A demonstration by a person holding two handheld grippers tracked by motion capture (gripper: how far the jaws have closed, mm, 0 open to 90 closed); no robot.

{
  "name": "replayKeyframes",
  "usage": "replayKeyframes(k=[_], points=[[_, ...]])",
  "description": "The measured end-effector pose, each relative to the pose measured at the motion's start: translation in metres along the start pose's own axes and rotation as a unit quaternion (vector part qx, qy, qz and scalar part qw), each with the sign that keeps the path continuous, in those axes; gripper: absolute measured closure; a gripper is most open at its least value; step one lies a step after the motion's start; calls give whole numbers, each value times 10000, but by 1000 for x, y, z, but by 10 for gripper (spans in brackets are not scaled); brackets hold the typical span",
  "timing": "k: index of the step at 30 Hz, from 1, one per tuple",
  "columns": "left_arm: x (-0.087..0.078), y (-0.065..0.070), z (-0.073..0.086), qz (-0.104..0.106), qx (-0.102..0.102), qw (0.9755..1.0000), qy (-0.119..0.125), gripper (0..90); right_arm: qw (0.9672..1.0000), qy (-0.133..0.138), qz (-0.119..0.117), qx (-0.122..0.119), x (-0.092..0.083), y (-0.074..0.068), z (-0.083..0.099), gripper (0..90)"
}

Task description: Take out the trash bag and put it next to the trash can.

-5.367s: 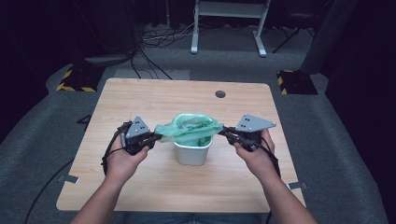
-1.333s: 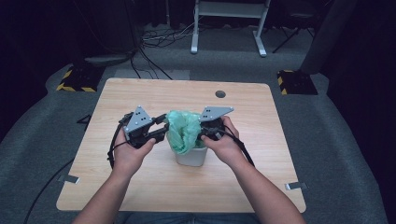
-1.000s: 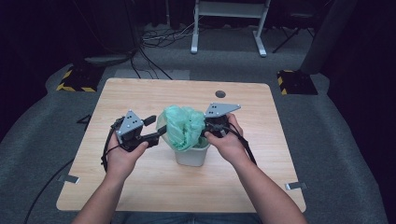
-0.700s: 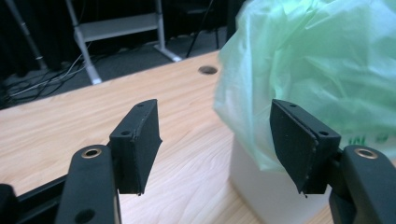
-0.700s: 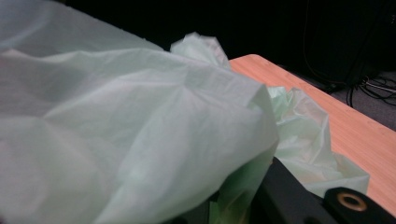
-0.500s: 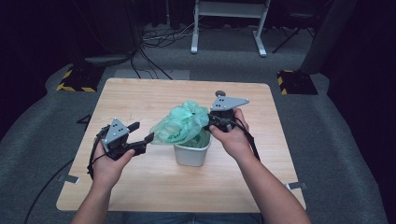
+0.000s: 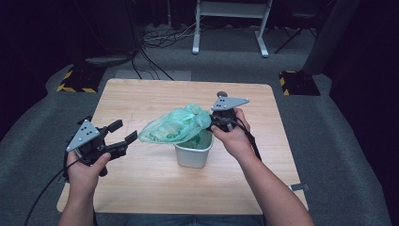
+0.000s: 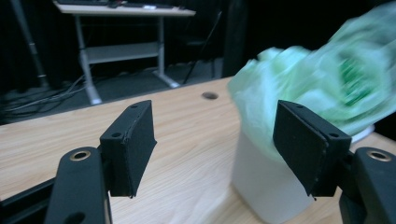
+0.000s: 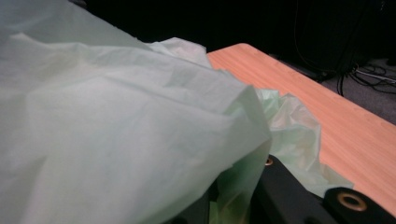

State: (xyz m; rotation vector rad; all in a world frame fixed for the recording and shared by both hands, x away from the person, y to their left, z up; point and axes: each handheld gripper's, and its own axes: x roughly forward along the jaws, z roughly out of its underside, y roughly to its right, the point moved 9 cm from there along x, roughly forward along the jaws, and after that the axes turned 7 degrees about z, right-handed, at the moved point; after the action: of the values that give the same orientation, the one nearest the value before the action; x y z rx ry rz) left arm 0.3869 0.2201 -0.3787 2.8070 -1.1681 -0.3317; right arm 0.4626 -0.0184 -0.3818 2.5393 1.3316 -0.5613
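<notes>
Once the left gripper [image 7: 126, 139] let go and gaped empty, the right gripper's [image 7: 212, 123] fingers alone pinched the green bag [image 7: 175, 126] above the bin [image 7: 193, 154]

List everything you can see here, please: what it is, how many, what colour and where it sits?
Table: one, light wood, centre of the room.
Small bin: one, white, standing mid-table.
Plastic bag: one, pale green, bunched over the bin's top, partly inside it.
Hole: one, dark, round, near the table's far edge.
Desk frame: one, white, on the floor beyond the table.
Cables: several, dark, on the floor behind the table.
Striped blocks: two, yellow and black, on the floor at the table's far corners.
Left gripper: black, jaws open, left of the bag, holding nothing.
Right gripper: black, clamped on the bag's right side.
</notes>
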Motion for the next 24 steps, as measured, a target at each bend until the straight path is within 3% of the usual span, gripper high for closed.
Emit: replayKeyframes(k=[4,10,13,17,21,24], points=[[-5,-10,11,-321,233,9985,-382,297,10000,-40,11,47,3,1,3,900],[-10,-22,37,-446,302,9934,-1012,288,10000,55,28,57,-3,3,-4,900],[-12,-28,46,-547,335,9905,-1217,287,9999,123,27,46,-6,2,-9,900],[-12,-35,55,-583,326,9888,-1333,285,9998,206,20,28,-12,1,-17,900],[-11,-47,70,-813,431,9821,-1644,274,9994,332,36,23,-22,0,-29,900],[-11,-56,82,-898,400,9788,-1796,271,9989,452,85,19,-31,2,-39,899]])
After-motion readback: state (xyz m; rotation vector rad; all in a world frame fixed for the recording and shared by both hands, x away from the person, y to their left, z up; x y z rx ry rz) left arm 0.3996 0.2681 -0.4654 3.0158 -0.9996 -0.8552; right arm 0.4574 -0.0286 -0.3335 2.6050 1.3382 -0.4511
